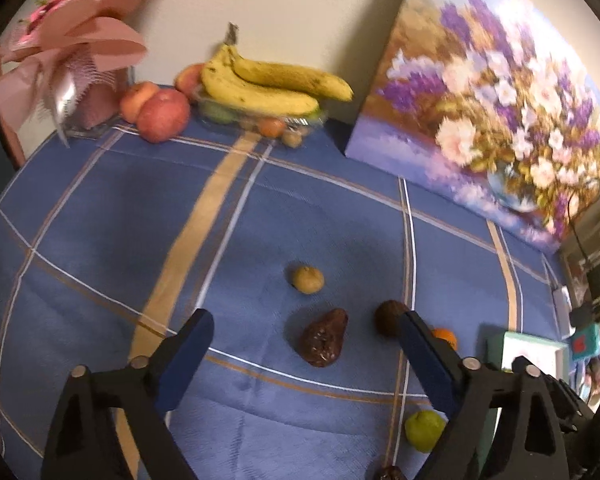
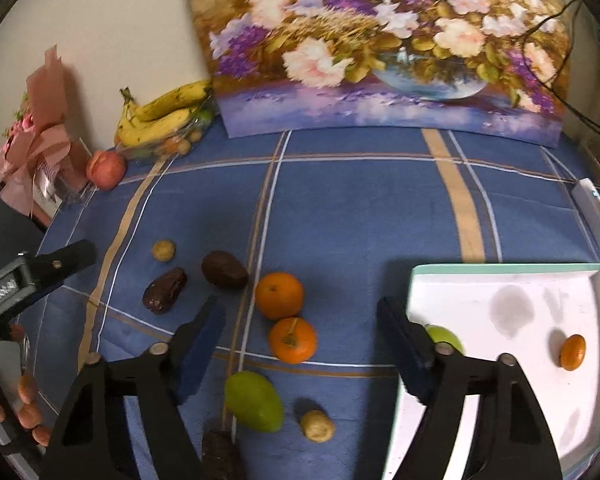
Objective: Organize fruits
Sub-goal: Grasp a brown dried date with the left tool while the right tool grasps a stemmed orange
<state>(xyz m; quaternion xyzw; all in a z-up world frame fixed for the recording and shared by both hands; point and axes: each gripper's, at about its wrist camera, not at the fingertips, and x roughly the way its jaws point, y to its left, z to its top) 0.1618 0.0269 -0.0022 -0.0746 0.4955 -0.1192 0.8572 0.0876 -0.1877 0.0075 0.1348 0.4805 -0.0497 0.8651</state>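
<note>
Only the right wrist view shows the white tray [image 2: 500, 280] holding a small orange [image 2: 573, 352] and a green fruit [image 2: 446, 338]; two oranges [image 2: 279, 295] lie between the wide, empty right gripper [image 2: 302, 330] jaws. The left gripper [image 1: 306, 334], also wide and empty, brackets a wrinkled dark fruit [image 1: 324, 343] on the blue cloth.

Looks like a home to me: blue plaid tablecloth [image 2: 340, 208], flower painting [image 2: 380, 48] leaning on the wall, pink wrapped bouquet [image 1: 72, 52], bananas [image 1: 268, 84] in the corner.
</note>
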